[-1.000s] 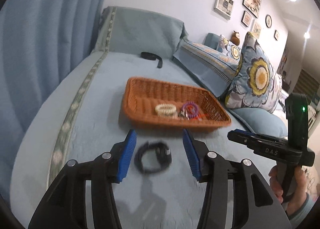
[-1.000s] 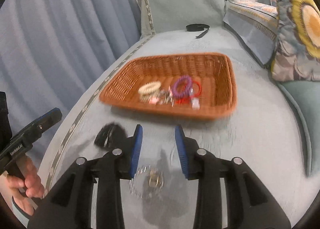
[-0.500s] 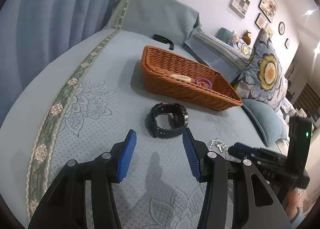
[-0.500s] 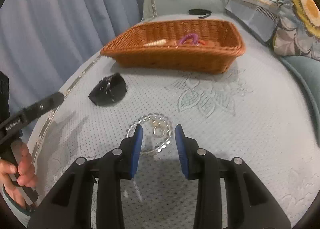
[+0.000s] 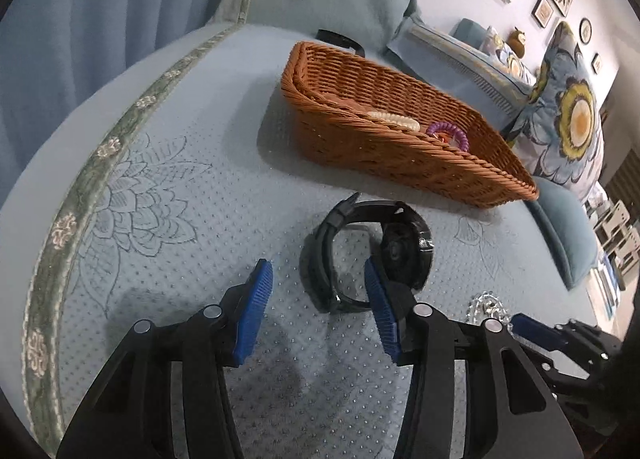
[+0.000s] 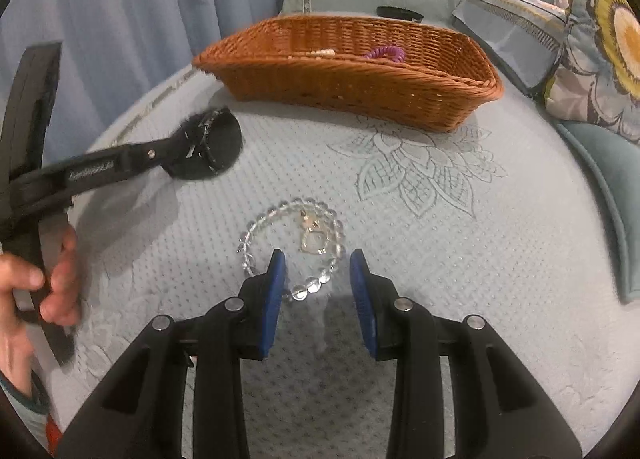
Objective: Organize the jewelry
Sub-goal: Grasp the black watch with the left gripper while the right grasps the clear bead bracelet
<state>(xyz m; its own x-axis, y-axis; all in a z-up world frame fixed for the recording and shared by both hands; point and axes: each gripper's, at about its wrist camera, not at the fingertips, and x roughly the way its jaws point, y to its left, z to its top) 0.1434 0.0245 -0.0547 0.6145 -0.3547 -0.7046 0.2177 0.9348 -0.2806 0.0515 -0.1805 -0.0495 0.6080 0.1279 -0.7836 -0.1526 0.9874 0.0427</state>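
On the pale blue bedspread [image 5: 168, 163] lie two loose pieces, and one wicker basket [image 5: 384, 147] stands beyond them. Farthest left, the left gripper [image 5: 318, 299] hangs low with its two blue pads spread wide, holding nothing. One black watch [image 5: 372, 255] lies on its side just ahead; the near curve of its strap sits between the pads, and the right pad overlaps the watch face. To the right, one clear bead bracelet [image 6: 292, 243] with a small charm inside its ring lies flat on the cover. The right gripper [image 6: 318, 279] is parted over it, the left pad covering the near beads, the right pad just outside the ring. In the basket two coiled bands show above the rim: one cream [image 5: 396, 121], one purple [image 5: 450, 133]. One black strap [image 6: 400, 13] lies behind the basket.
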